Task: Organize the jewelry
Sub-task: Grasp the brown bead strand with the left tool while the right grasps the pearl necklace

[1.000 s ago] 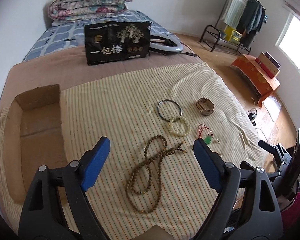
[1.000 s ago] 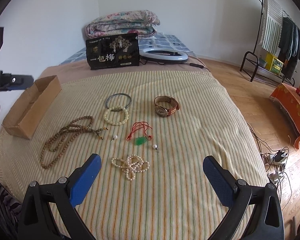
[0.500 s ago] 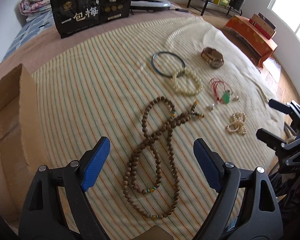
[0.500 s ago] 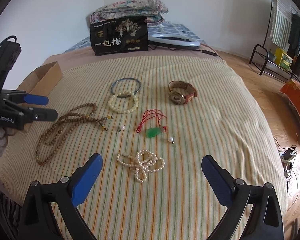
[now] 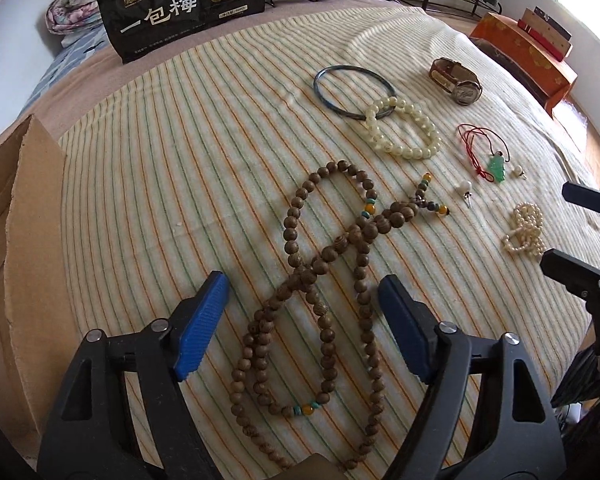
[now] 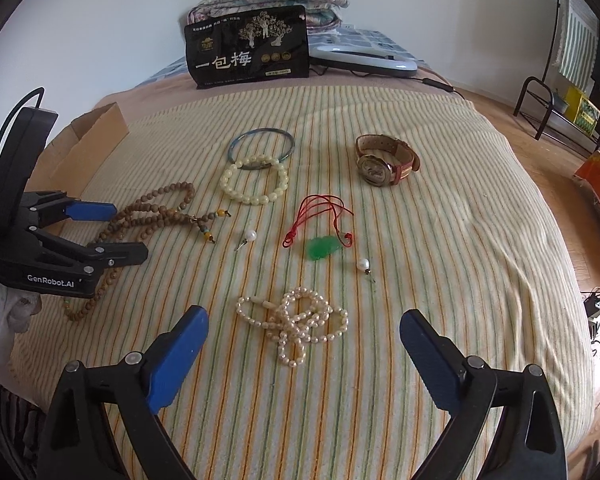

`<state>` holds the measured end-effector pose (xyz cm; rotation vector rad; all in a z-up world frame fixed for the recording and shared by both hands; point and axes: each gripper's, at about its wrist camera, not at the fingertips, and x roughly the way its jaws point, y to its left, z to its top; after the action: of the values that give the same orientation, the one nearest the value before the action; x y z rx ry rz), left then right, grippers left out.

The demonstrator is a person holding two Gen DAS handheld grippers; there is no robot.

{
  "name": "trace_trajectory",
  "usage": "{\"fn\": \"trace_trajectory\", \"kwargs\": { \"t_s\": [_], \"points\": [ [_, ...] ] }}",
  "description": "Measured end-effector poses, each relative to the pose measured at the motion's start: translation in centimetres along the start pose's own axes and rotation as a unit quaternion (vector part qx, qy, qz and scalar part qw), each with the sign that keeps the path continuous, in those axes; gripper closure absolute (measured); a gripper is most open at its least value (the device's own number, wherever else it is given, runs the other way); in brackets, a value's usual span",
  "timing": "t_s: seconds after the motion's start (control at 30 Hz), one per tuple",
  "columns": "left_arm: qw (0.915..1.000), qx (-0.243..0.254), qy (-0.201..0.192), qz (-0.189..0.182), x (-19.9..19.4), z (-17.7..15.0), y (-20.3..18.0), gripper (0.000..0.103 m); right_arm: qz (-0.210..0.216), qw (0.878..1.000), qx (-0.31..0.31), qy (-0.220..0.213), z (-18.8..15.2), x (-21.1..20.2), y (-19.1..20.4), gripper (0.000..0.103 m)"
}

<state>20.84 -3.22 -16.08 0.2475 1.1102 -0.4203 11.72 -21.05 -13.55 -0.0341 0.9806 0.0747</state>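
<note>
Two grippers, both spread wide, empty. Wooden bead strand [image 5: 324, 280] looped between left gripper [image 5: 302, 320] pads; pearl strand [image 6: 296, 320] just ahead of right gripper [image 6: 302, 354]. Limp, likely light (pinch bunched crossings).

In the right wrist view, the left claw [image 6: 116, 232] covers the near loops of the wooden bead necklace [image 6: 156, 210]. In the left wrist view, the cardboard box [image 5: 24, 216] runs off the left edge, and the necklace's lowest loop slips behind the claw's body. The small print on the black bag [image 6: 246, 48] is too fine to read.
</note>
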Motion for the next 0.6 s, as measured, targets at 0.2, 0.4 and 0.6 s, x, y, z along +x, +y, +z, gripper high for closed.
{"fn": "trace_trajectory", "kwargs": {
  "t_s": [0.2, 0.4, 0.6],
  "points": [
    [0.9999, -0.010, -0.008, 0.004, 0.1, 0.4, 0.1, 0.047, -0.013, 1.000, -0.003, 0.022, 0.1, 2.1, -0.3, 0.011],
    [0.9996, -0.024, -0.011, -0.007, -0.1, 0.7, 0.1, 0.083, -0.015, 0.999, -0.014, 0.031, -0.2, 3.1, -0.1, 0.026],
    [0.9991, -0.038, -0.012, -0.016, -0.5, 0.4, 0.5, 0.091, 0.010, 0.999, -0.018, 0.026, -0.2, 2.6, 0.0, 0.080]
  ]
}}
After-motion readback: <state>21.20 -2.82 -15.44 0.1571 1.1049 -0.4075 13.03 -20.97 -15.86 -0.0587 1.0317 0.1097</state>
